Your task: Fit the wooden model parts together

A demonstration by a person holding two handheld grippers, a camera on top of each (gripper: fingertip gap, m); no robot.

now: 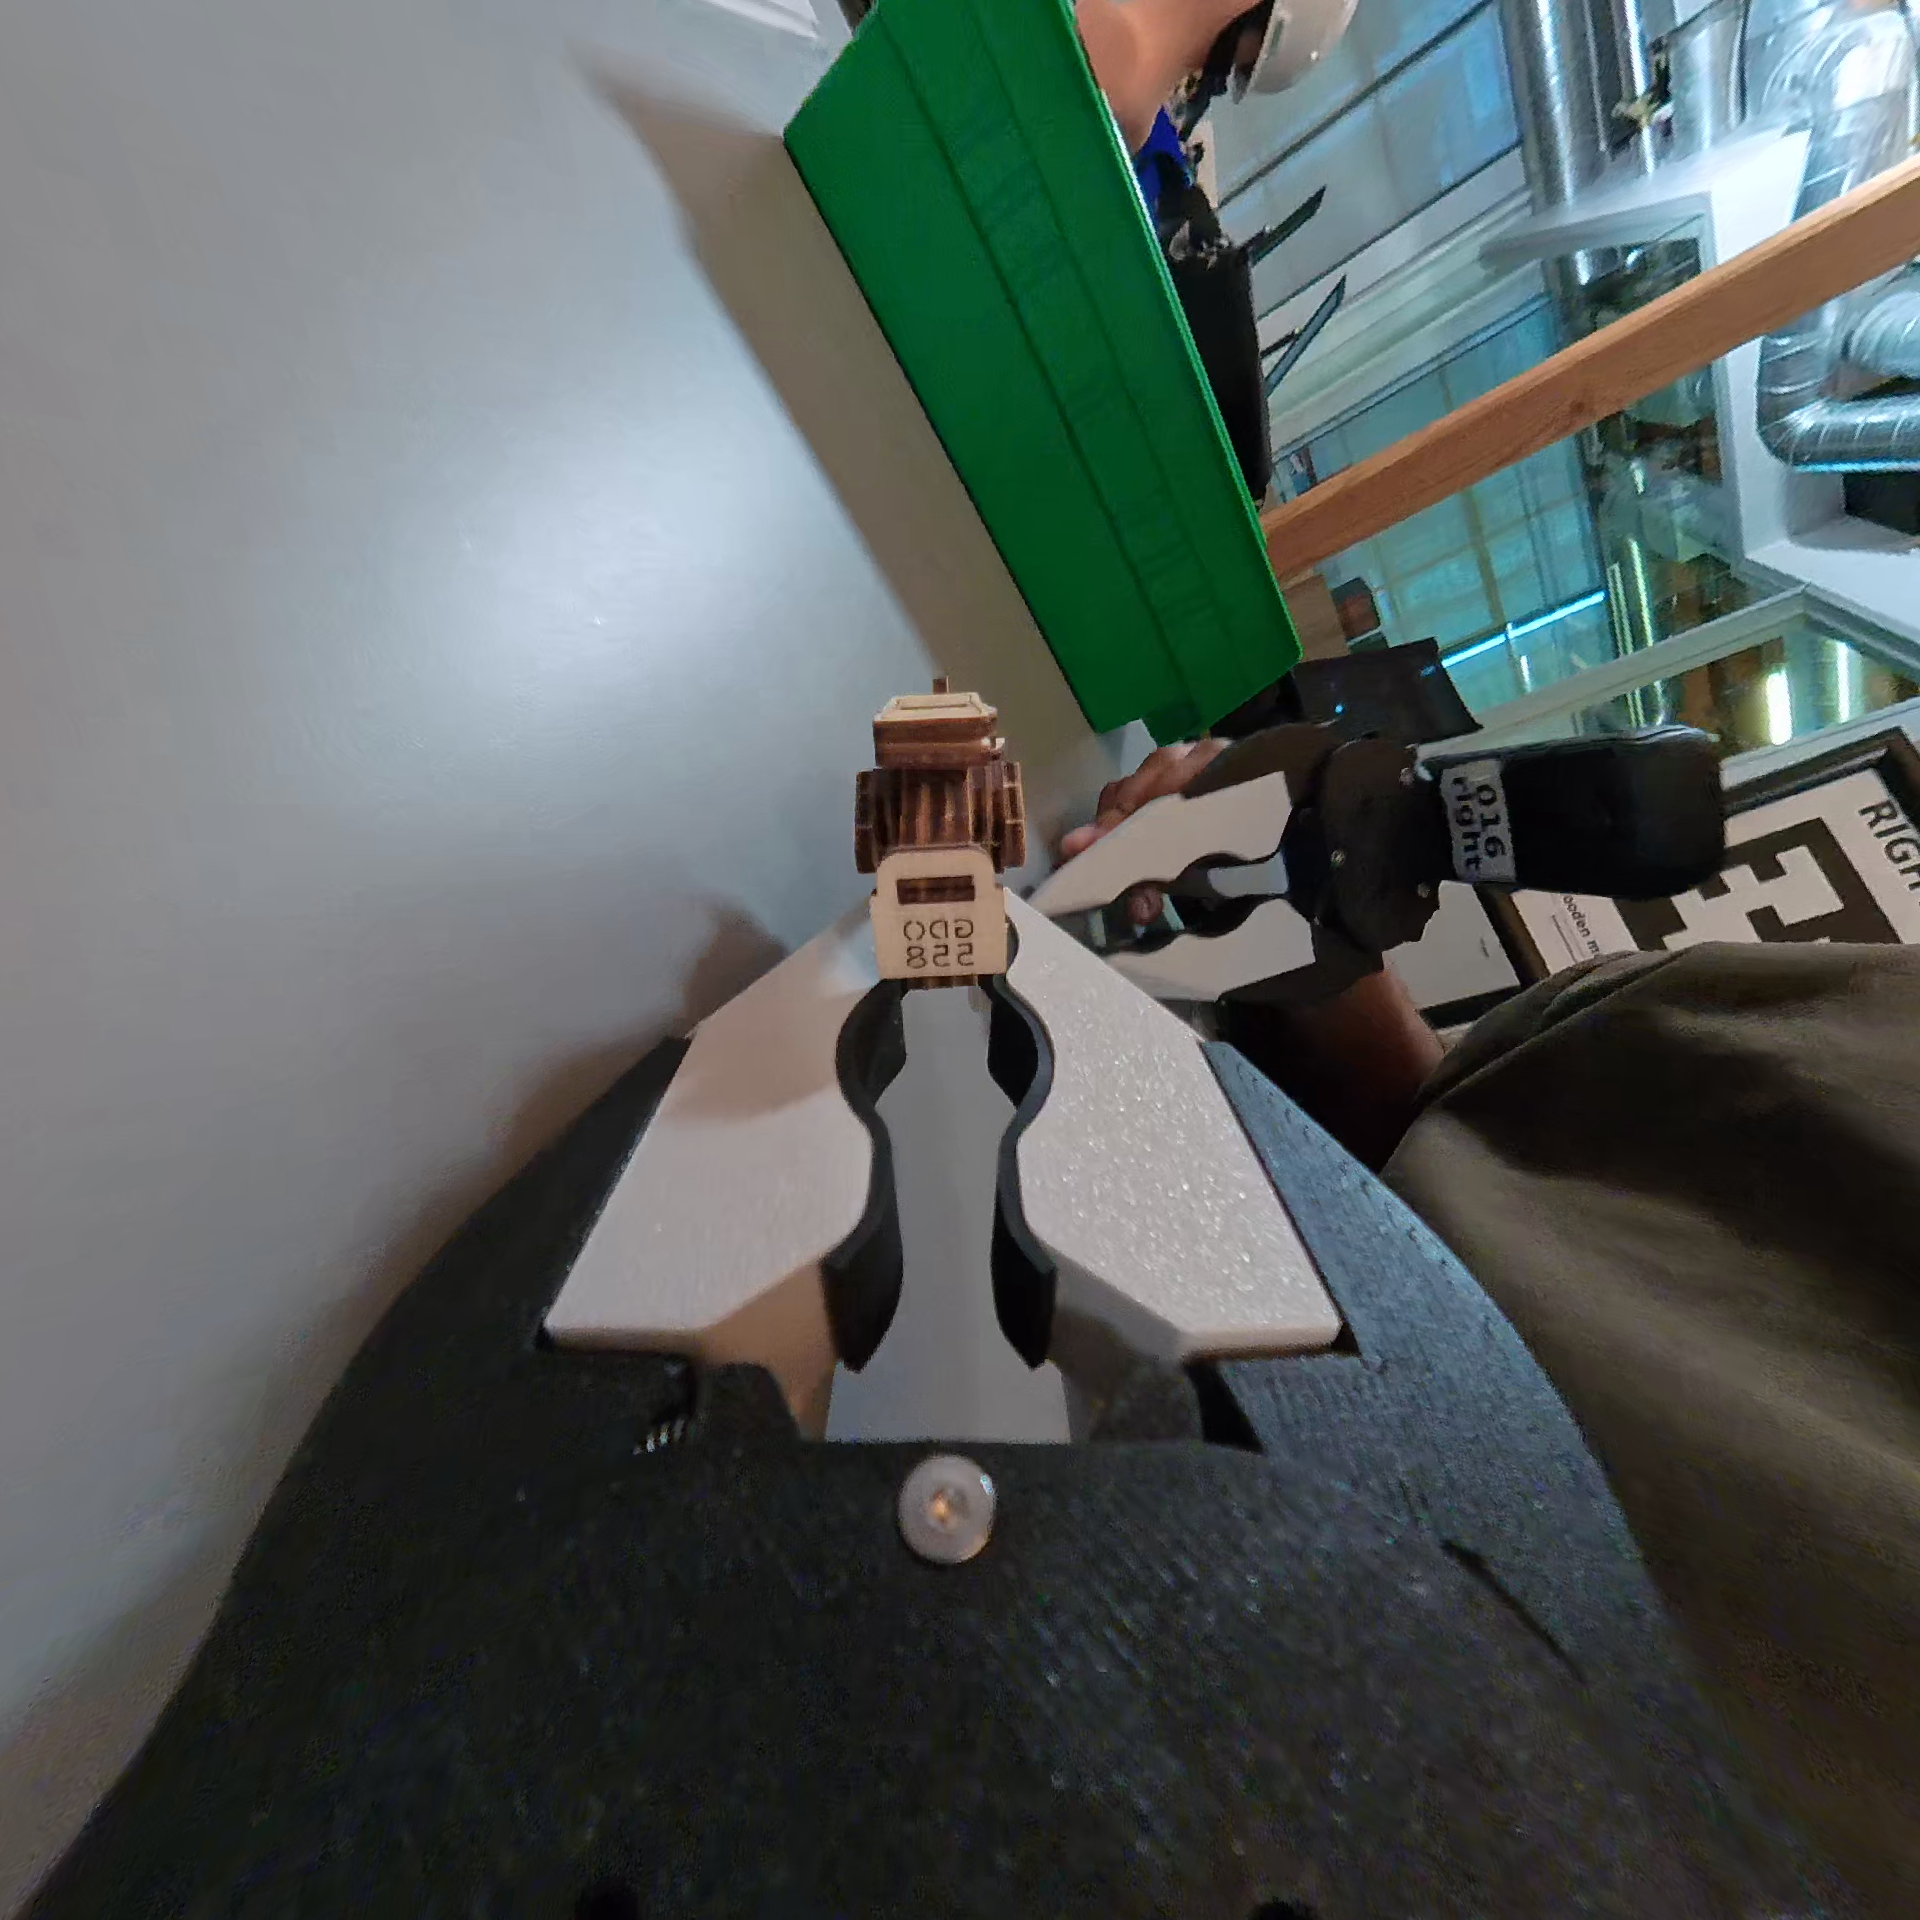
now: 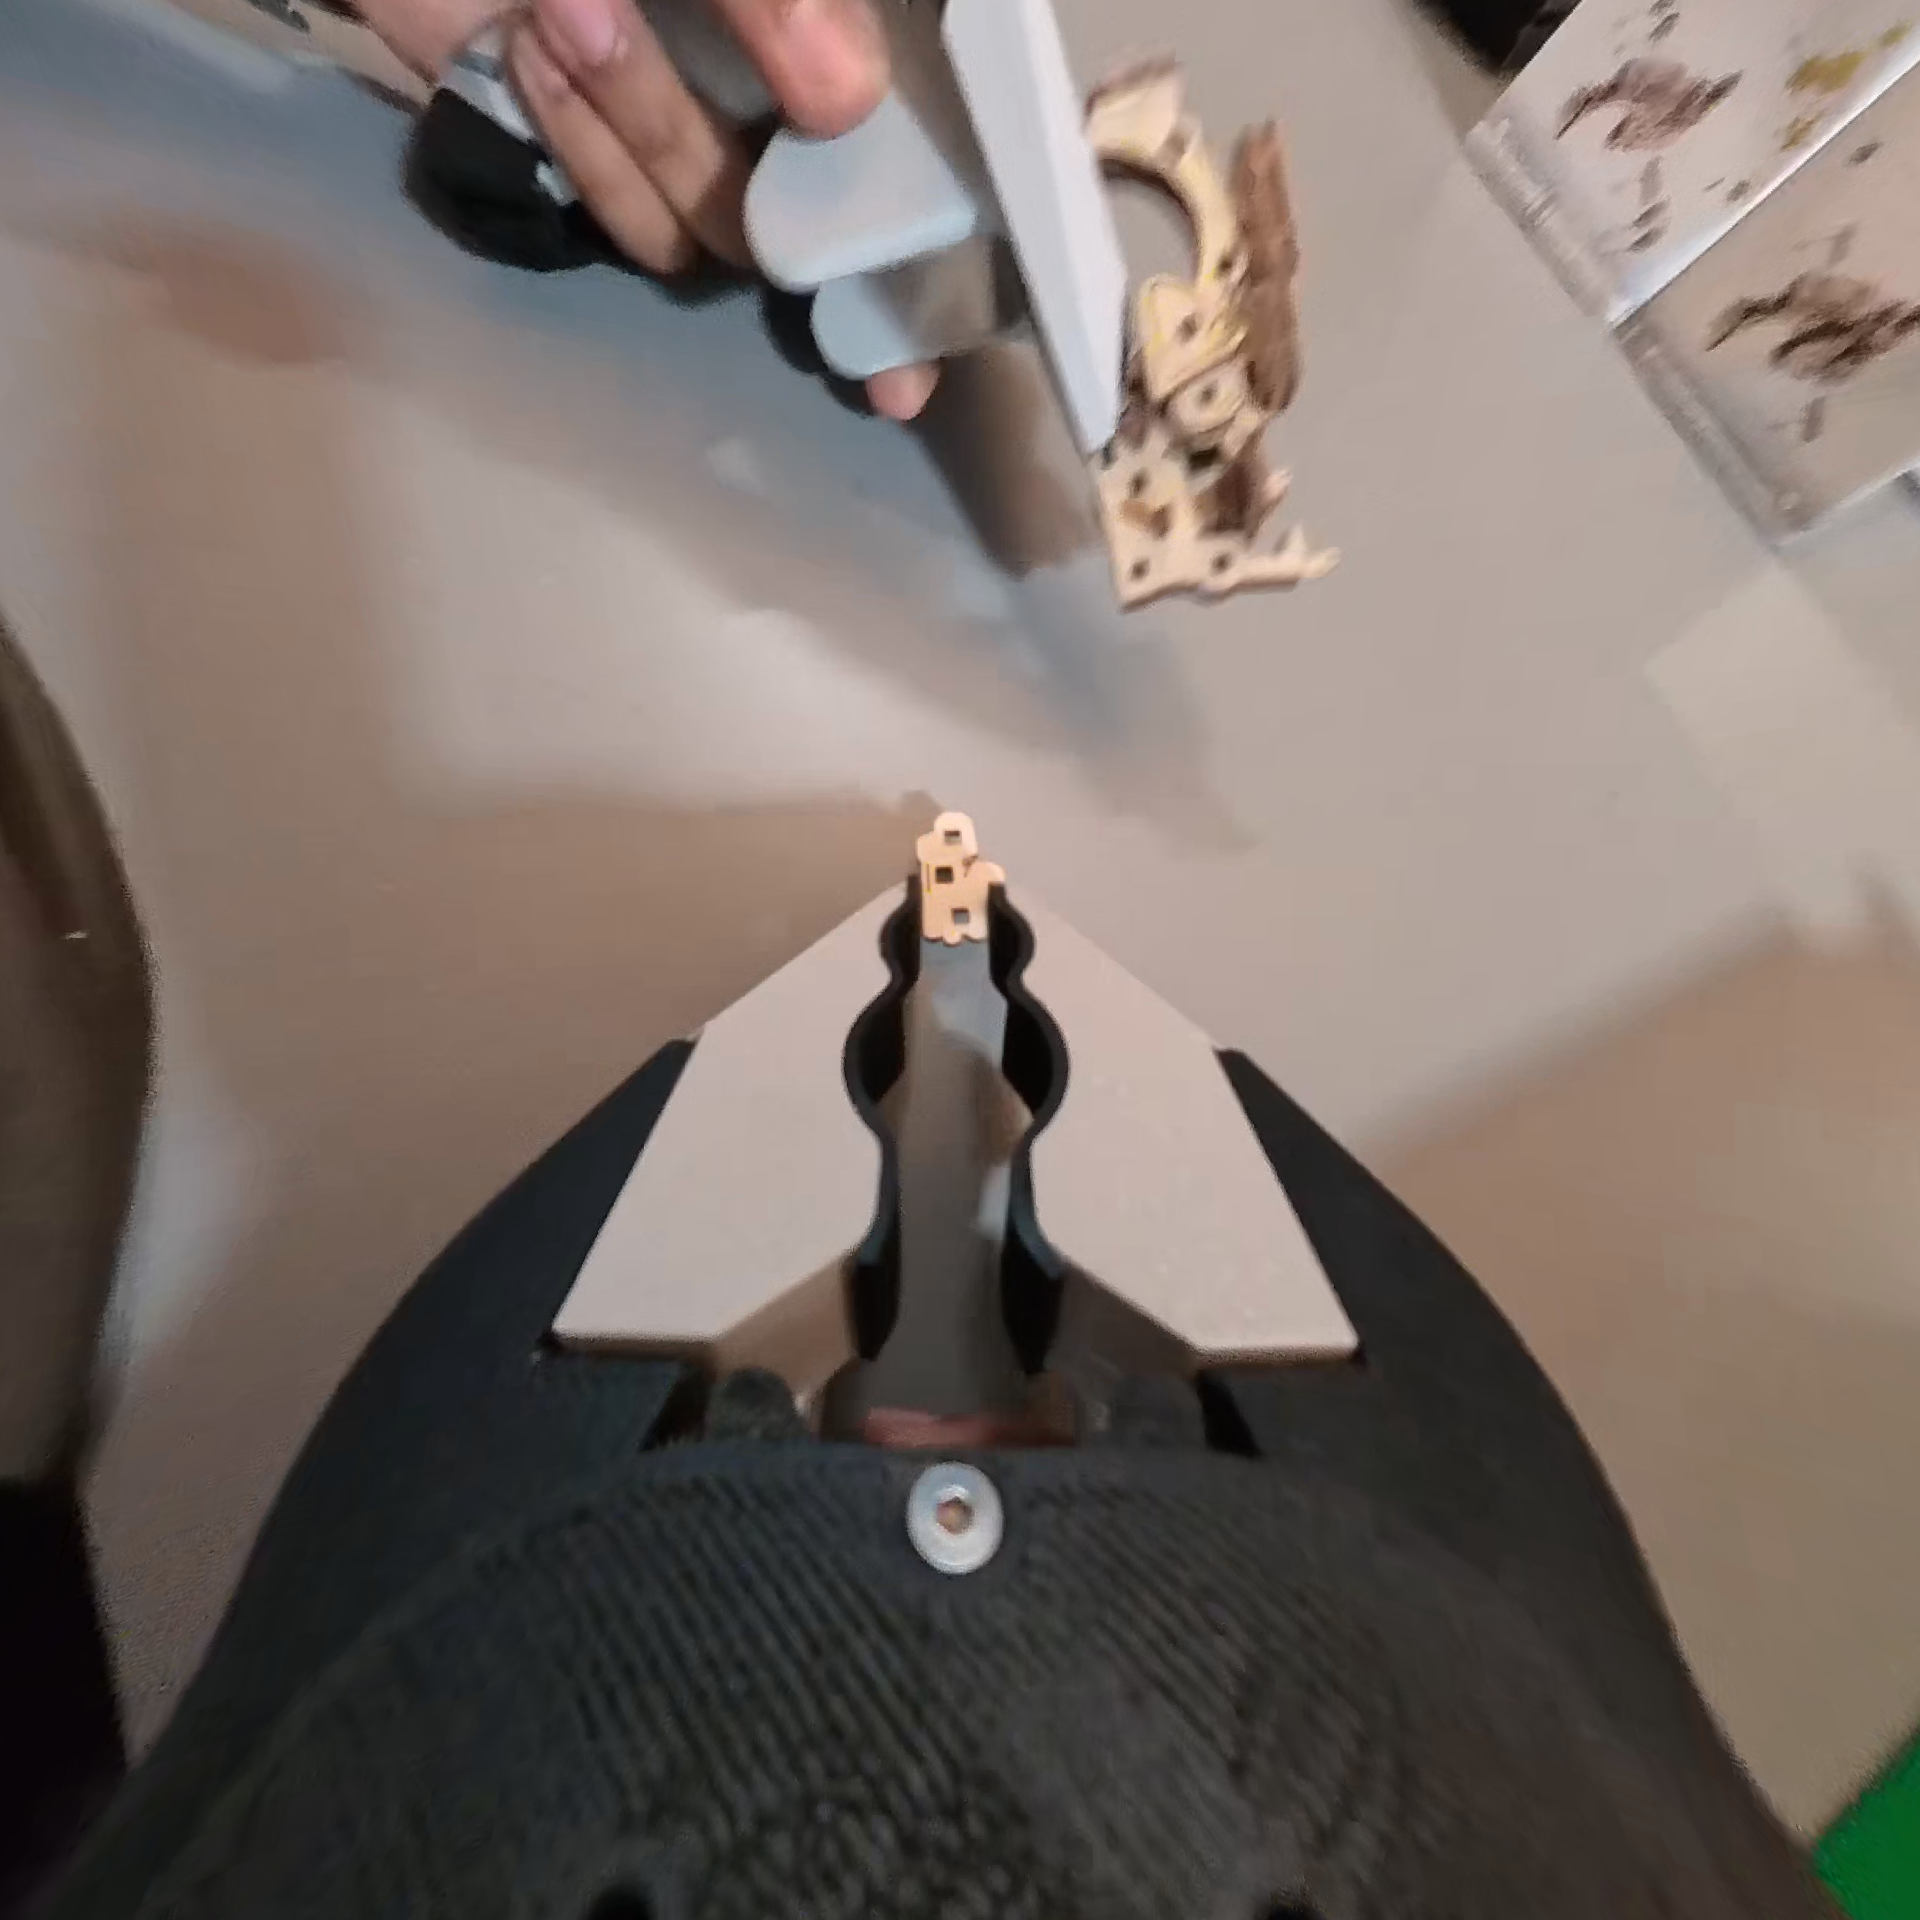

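While left gripper (image 1: 940, 961) fingers clamp wooden model (image 1: 940, 821), right gripper (image 2: 956, 914) fingers pinch small wooden part (image 2: 954, 878).

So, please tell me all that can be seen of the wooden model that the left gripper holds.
The wooden model assembly is a small laser-cut piece of pale plywood with dark, burnt-looking edges. In the left wrist view a flat light plate with a slot and engraved marks faces the camera; behind it sits a block of stacked brown ribs, topped by a lighter cap. The left gripper is shut on that plate, holding the model in the air, off the grey table. In the right wrist view it looks longer, with holes and a curved part, but blurred.
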